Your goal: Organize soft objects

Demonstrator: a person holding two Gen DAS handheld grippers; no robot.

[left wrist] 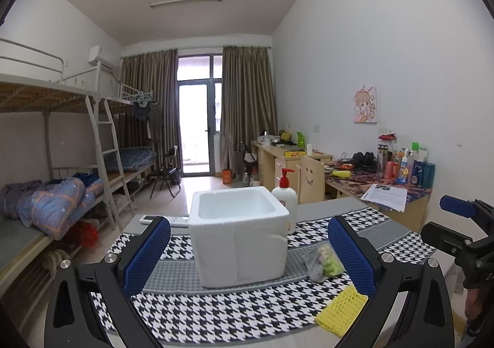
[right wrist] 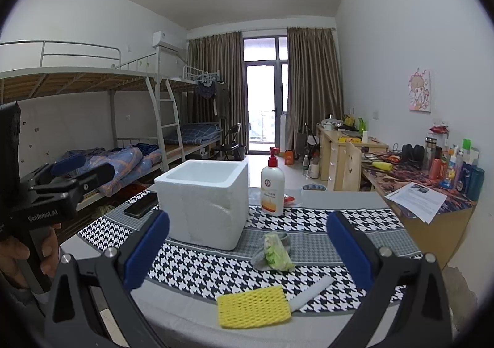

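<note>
A white foam box (left wrist: 239, 232) (right wrist: 205, 200) stands open-topped on the houndstooth cloth (left wrist: 216, 317) (right wrist: 197, 267). A clear bag of soft green stuff (left wrist: 324, 261) (right wrist: 274, 252) lies to its right. A yellow foam net (left wrist: 342, 309) (right wrist: 253, 306) lies at the near edge, with a white foam strip (right wrist: 311, 289) beside it. My left gripper (left wrist: 248, 258) is open and empty, held above the cloth before the box. My right gripper (right wrist: 247, 250) is open and empty, above the net and bag.
A lotion pump bottle (left wrist: 285, 196) (right wrist: 272, 187) stands behind the box. A phone (right wrist: 142, 205) lies left of the box, a white remote (left wrist: 160, 220) behind it. A cluttered desk (left wrist: 386, 184) (right wrist: 432, 190) is at right, bunk beds (left wrist: 61, 187) at left.
</note>
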